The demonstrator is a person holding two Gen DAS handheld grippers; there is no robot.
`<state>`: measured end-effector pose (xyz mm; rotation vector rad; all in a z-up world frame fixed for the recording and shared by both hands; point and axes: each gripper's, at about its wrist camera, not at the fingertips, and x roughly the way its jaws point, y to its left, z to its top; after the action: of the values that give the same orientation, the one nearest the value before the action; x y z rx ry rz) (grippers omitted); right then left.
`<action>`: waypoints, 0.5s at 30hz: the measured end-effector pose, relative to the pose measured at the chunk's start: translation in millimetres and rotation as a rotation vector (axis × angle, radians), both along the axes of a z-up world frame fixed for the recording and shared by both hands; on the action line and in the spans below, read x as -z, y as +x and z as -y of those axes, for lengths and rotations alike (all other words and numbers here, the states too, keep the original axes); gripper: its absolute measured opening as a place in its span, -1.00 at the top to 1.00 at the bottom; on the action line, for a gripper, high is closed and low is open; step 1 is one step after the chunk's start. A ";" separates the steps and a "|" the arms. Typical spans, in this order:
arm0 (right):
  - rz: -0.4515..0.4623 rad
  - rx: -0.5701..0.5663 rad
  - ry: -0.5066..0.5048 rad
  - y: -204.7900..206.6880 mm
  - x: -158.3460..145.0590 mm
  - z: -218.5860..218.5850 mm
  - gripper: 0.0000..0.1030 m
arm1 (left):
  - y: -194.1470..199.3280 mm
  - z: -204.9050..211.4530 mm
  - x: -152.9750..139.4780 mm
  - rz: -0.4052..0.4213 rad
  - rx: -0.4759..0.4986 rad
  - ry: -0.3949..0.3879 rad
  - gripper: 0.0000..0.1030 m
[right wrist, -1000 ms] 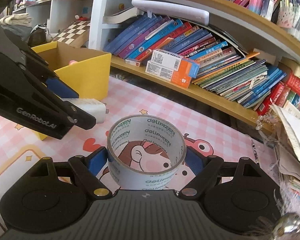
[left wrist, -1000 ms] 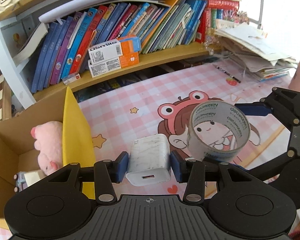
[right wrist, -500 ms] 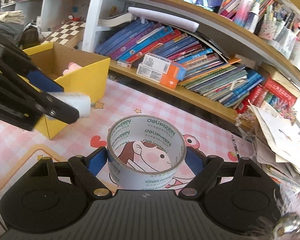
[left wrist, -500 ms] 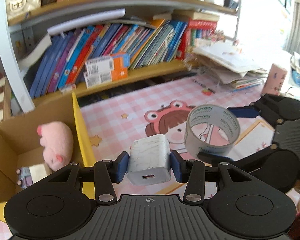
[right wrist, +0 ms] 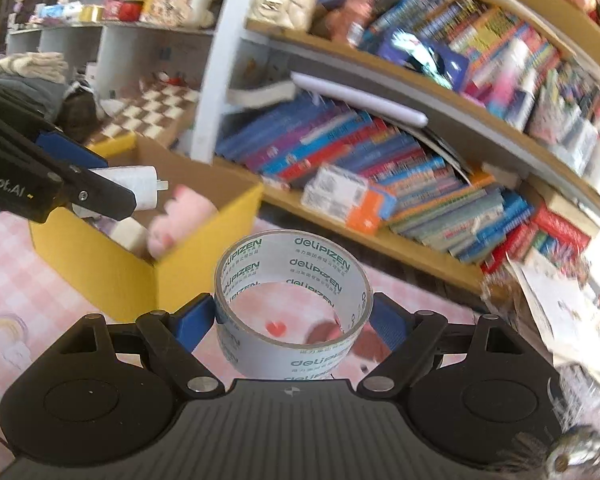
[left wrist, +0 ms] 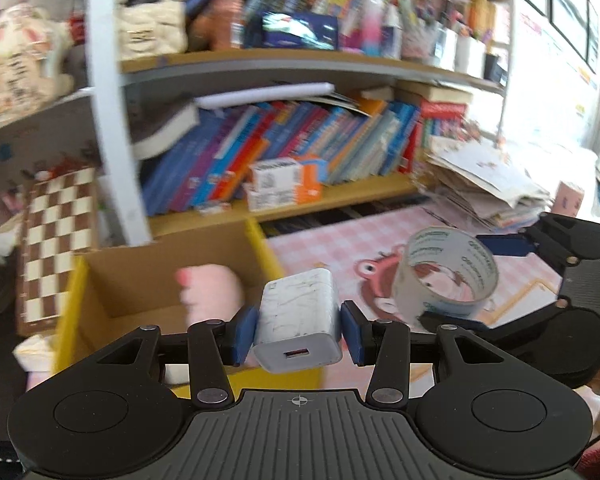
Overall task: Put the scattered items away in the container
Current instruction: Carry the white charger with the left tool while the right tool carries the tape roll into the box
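Both hands have swung up and over toward the box since a second ago, and the view has climbed from the pink mat to the bookshelf. The left gripper [left wrist: 299, 330] has its blue pads clamped on the white charger [left wrist: 298, 320], carried at the near right corner of the yellow cardboard box [left wrist: 70, 312], which fills the nine o'clock side of the left view. The right gripper [right wrist: 290, 320] stands wide, its pads pressed on the outside of the roll of tape [right wrist: 292, 304], which hangs clear of the mat, with the box off at ten o'clock. Risks now: the charger is smooth and pinched only at its sides, so a jolt could slip it out short of the rim; the two grippers ride close together, and crowding over one opening could knock them into each other; the thin roll could squash or pop free. Inside the box sits a pink plush toy [left wrist: 212, 294], with something pale beside it that I can't make out.
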<state>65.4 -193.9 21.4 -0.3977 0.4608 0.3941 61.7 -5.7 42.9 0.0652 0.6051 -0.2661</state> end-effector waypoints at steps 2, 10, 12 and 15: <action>0.017 -0.020 -0.002 -0.4 -5.8 -12.3 -0.61 | -0.9 -16.4 -2.8 0.013 -0.030 0.000 0.15; 0.075 -0.107 0.008 7.5 -30.2 -58.7 -0.61 | 2.4 -64.8 -13.5 0.066 -0.113 0.011 0.15; 0.077 -0.125 0.006 13.6 -32.1 -71.1 -0.61 | 5.6 -73.8 -15.3 0.077 -0.123 0.007 0.15; 0.070 -0.151 0.003 24.5 -32.5 -90.0 -0.61 | 15.4 -85.3 -13.3 0.077 -0.136 -0.008 0.15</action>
<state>89.9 -103.9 54.0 -0.4437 0.3627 0.5254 77.1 79.6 56.2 0.0264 0.5291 -0.1334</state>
